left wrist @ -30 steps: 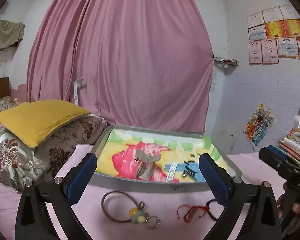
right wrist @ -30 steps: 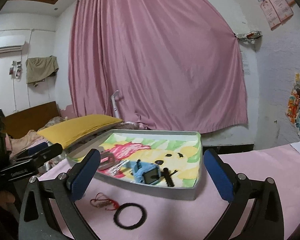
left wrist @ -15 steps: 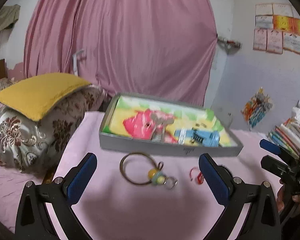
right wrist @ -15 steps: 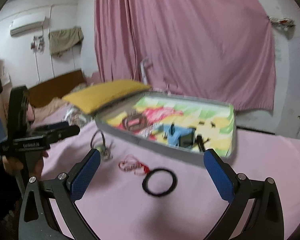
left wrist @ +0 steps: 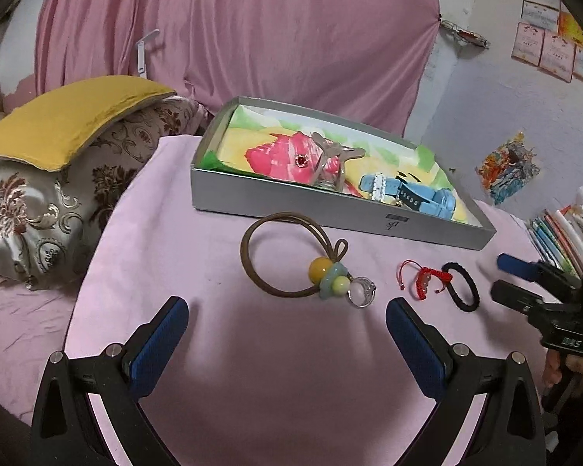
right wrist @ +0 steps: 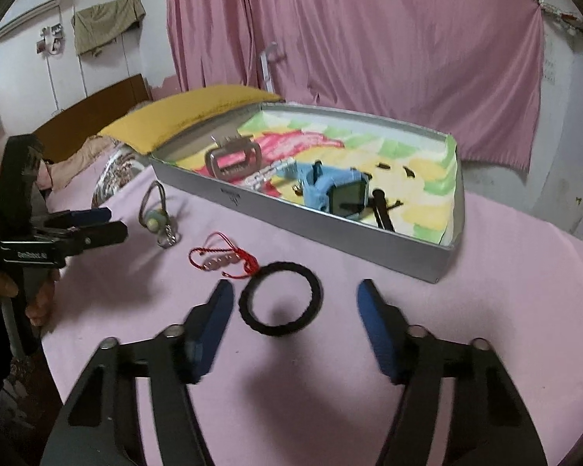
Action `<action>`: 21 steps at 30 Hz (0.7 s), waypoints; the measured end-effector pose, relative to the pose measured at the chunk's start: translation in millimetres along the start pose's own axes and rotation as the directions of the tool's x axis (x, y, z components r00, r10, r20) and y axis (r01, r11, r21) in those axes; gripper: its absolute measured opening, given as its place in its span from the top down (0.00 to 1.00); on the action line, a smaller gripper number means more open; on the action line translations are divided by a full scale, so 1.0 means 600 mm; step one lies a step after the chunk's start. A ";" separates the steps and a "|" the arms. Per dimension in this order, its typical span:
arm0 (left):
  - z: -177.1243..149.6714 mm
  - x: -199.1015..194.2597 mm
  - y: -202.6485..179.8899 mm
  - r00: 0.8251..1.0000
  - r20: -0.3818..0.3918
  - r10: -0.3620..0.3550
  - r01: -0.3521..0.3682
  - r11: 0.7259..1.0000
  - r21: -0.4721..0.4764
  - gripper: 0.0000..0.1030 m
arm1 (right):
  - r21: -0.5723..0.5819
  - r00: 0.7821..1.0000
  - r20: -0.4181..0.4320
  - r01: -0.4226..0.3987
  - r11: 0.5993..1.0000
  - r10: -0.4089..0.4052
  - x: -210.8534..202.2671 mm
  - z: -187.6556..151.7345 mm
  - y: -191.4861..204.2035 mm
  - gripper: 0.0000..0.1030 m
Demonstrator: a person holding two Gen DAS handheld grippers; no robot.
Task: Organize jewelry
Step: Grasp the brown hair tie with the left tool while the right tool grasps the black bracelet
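My left tongs (left wrist: 287,312) hang open over the pink worktop (left wrist: 252,369), jaws wide apart and holding nothing. Just ahead of them lies the brown hair tie (left wrist: 287,254) with its yellow and green beads, and a clear ring (left wrist: 361,291) touches the bead end. To the right of that sit the red bracelet (left wrist: 423,277) and the black band (left wrist: 462,287), the two touching.

My right tongs (right wrist: 295,303) are also apart and empty. The black band (right wrist: 281,298) lies on the worktop between their tips, closer to the left pad. The red bracelet (right wrist: 223,258) meets the band's far-left edge. Further left I see the hair tie (right wrist: 155,209), with the left tongs (right wrist: 97,225) near it.

Behind all this stands the grey tray (right wrist: 330,229), lined with a bright printed sheet. Inside it are a grey claw clip (right wrist: 233,157), a blue watch (right wrist: 338,192) and a small black piece I can't make out. From the left view the tray (left wrist: 330,217) also shows a red-stoned stud (left wrist: 301,160).
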State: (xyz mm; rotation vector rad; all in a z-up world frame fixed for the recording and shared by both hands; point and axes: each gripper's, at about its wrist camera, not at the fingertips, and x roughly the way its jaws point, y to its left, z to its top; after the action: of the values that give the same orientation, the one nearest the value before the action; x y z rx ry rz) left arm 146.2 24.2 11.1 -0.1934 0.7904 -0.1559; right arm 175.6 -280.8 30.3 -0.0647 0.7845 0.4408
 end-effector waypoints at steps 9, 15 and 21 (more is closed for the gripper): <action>0.023 0.015 -0.020 0.998 -0.023 -0.052 0.053 0.998 0.045 0.29 | -0.010 0.998 -0.069 0.010 1.000 -0.011 0.025 0.006 0.000 0.66; 0.028 0.035 -0.036 0.994 -0.087 -0.070 0.077 0.994 0.080 0.46 | -0.017 0.994 -0.110 0.005 1.000 -0.007 0.047 0.016 -0.001 0.70; 0.043 0.043 -0.032 0.994 -0.082 -0.066 0.072 0.994 0.081 0.51 | -0.006 0.993 -0.114 -0.005 1.000 0.005 0.053 0.022 -0.006 0.72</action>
State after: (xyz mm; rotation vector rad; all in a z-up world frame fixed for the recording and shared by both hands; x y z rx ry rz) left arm 181.4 2.9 15.7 -0.1361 0.8547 -0.2629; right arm 205.6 -270.1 16.9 -0.0943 0.8959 0.4472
